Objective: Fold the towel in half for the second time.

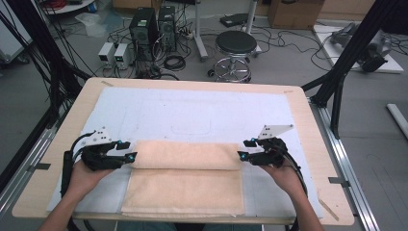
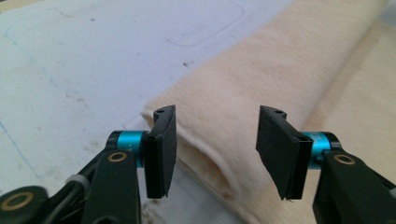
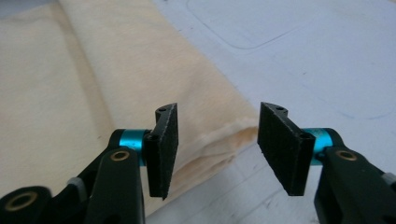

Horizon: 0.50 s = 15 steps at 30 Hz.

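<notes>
A cream towel [image 1: 185, 175] lies folded on the white mat [image 1: 192, 115], its far part doubled over into a thick band [image 1: 185, 155]. My left gripper [image 1: 129, 153] stands open at the band's left end [image 2: 210, 154], whose folded edge lies between the spread jaws. My right gripper [image 1: 244, 151] is open at the band's right end [image 3: 219, 140], with the towel's corner between its jaws. Both grippers [image 2: 215, 149] [image 3: 217, 149] hold nothing.
The mat covers most of a wooden table [image 1: 308, 125]. Beyond the table's far edge stand a black stool [image 1: 235, 48], computer towers [image 1: 144, 33] and tangled cables on the floor. Black frame posts [image 1: 351, 53] rise at the right.
</notes>
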### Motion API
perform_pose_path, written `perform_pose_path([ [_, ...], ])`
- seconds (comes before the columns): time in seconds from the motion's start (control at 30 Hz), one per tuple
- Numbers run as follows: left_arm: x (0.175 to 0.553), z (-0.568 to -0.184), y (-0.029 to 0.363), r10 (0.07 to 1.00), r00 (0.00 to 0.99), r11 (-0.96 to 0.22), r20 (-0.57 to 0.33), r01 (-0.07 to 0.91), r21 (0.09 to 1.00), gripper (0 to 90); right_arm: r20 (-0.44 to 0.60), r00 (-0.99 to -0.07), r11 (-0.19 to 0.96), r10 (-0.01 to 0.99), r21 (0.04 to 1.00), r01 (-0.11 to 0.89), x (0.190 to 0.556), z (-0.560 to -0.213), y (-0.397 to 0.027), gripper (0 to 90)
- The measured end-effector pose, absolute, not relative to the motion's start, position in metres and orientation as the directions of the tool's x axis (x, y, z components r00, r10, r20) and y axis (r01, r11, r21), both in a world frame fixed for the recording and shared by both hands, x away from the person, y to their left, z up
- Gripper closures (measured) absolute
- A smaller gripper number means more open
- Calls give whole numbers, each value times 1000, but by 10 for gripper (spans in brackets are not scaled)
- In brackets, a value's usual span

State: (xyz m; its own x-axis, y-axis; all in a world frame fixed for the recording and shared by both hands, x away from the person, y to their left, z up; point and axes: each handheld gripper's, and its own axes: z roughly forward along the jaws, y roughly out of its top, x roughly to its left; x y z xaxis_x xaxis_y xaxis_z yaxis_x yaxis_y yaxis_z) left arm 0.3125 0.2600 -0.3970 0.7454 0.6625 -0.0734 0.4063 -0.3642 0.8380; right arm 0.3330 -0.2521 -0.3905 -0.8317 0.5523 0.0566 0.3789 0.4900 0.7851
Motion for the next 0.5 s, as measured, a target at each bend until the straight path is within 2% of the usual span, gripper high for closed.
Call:
perform_pose_path([
  [0.17,338,-406,254,686,723,-363,-84,440,821,398,90,-816,484,571,766,423,358,-399,-247,386],
  [0.33,353,-421,246,684,720,-387,-120,497,777,360,157,-802,475,576,734,485,373,-414,-241,366],
  [0.43,357,-428,246,665,727,-389,-172,534,751,419,216,-807,477,550,711,516,378,-422,-237,418],
  [0.5,358,-428,247,642,740,-383,-202,537,752,515,246,-815,483,524,702,523,379,-424,-234,504],
])
